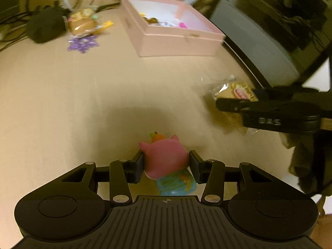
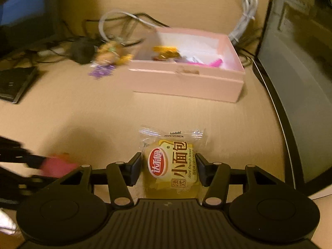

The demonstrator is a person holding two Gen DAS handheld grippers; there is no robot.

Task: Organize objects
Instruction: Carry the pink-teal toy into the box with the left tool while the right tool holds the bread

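Observation:
A pink pig toy (image 1: 164, 155) with a blue base sits between the pads of my left gripper (image 1: 166, 162), which is shut on it just above the tan desk. In the right wrist view the same toy (image 2: 58, 166) shows as a pink blur at the lower left. My right gripper (image 2: 169, 166) is shut on a clear packet of mini French bread (image 2: 172, 161), its pads pressing both sides. The left wrist view shows that packet (image 1: 234, 91) in the right gripper's black fingers (image 1: 228, 104) at the right. An open pink box (image 2: 186, 81) holding several small items stands beyond both grippers.
Left of the pink box (image 1: 176, 43) lie a wrapped snack (image 1: 83, 22), a purple snowflake piece (image 1: 83, 44) and a black pouch (image 1: 45, 25) among cables. A dark screen (image 2: 300, 83) borders the desk's right side. A black flat object (image 2: 14, 83) lies far left.

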